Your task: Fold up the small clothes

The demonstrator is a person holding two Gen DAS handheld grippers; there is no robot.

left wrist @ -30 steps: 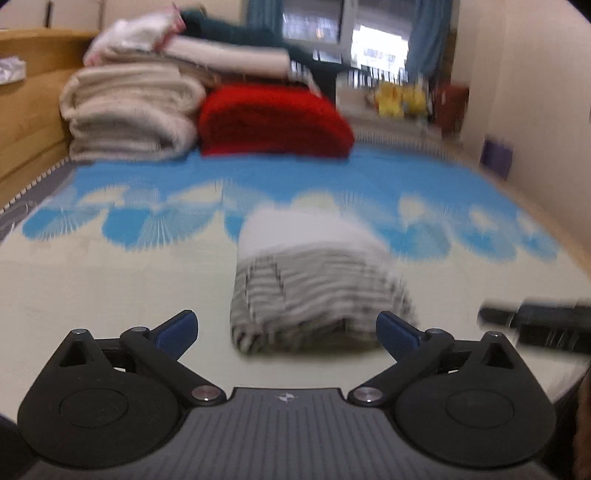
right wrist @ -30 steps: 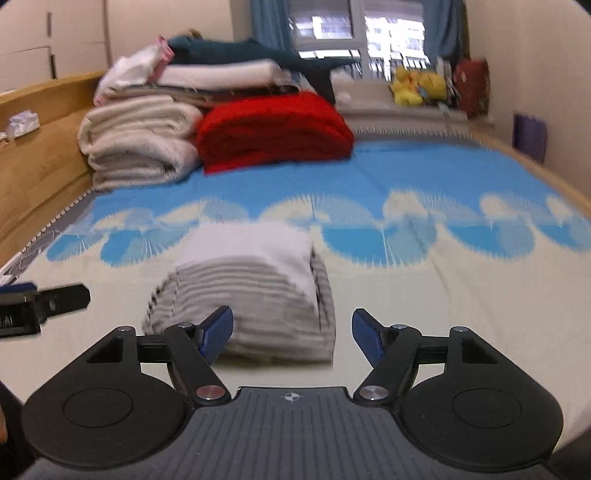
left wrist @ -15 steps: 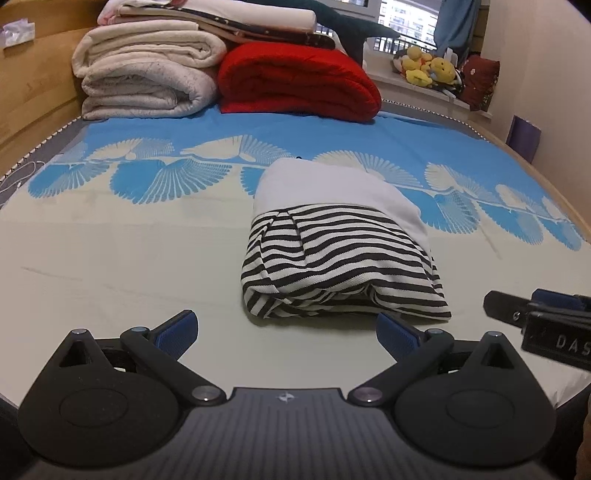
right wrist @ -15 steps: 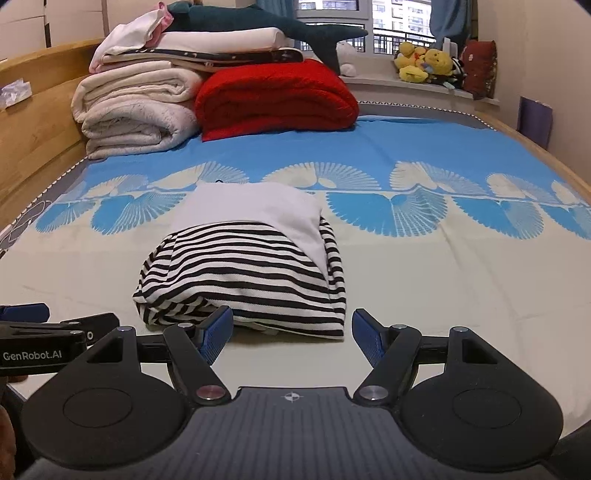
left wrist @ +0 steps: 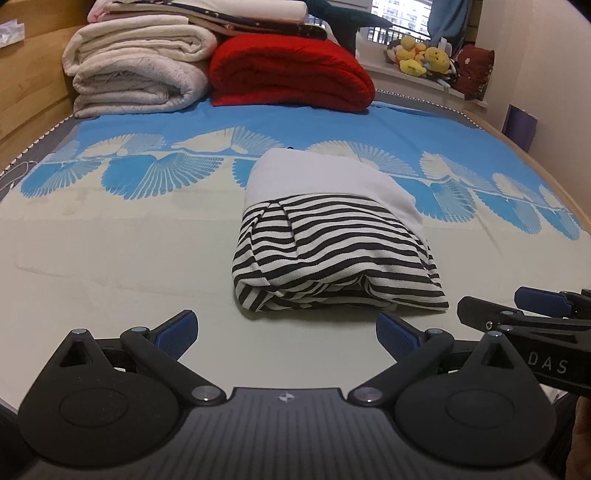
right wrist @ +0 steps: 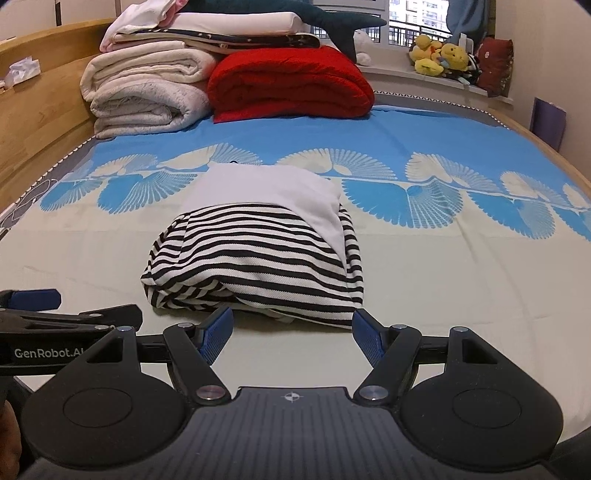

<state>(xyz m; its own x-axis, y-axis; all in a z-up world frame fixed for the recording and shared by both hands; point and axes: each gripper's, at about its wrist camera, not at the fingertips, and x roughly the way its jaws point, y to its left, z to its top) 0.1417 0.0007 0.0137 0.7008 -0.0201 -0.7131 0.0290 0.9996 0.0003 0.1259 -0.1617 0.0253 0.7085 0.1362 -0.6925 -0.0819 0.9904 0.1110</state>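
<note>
Black-and-white stripes fill the middle of both views: the folded striped garment (left wrist: 334, 254) lies on the bedsheet (left wrist: 110, 251) just ahead of your left gripper (left wrist: 286, 332), slightly toward its right finger, with a white fabric layer (left wrist: 325, 181) covering its far half. Your left gripper (right wrist: 55, 314) stands wide, its blue pads (left wrist: 177, 330) holding nothing and short of the cloth. Far ahead and to its left, cream blankets (left wrist: 136, 74) are stacked against the wooden bed frame (left wrist: 29, 74); a red blanket (left wrist: 291, 74) sits straight ahead beyond the garment, and yellow plush toys (left wrist: 424, 59) line the windowsill to the far right. At its right side your right gripper (left wrist: 524, 314) reaches in, the letters "DAS" legible on its body.

From your right gripper (right wrist: 291, 328), the striped garment (right wrist: 255, 262) rests directly between and just past the spread fingers, its near hem beside the blue pads (right wrist: 218, 330), though contact cannot be confirmed. That gripper too is spread wide and empty. To its left, the other tool's side reads "GenRobot.AI", partly hidden. A dark plush shark (right wrist: 332, 22) tops the blanket pile far ahead.
</note>
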